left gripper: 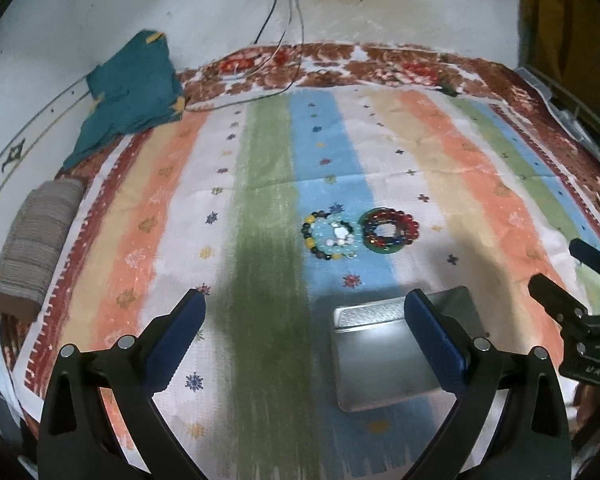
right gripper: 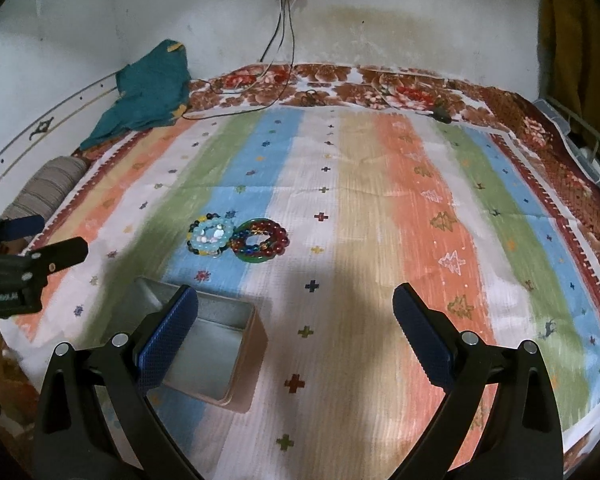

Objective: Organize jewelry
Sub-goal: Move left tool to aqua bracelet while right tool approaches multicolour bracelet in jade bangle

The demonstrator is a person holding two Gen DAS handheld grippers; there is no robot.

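Note:
Two piles of bead bracelets lie side by side on the striped cloth. The pale blue and white pile is on the left. The red bead pile on a green bangle is on the right. An open square metal tin sits nearer than them. My left gripper is open and empty, its right finger over the tin. My right gripper is open and empty, its left finger over the tin's edge. Each gripper shows at the other view's edge.
The striped cloth covers a floral bedspread against a white wall. A teal garment and a grey striped bolster lie at the left. Charger cables hang from a wall socket onto the far edge.

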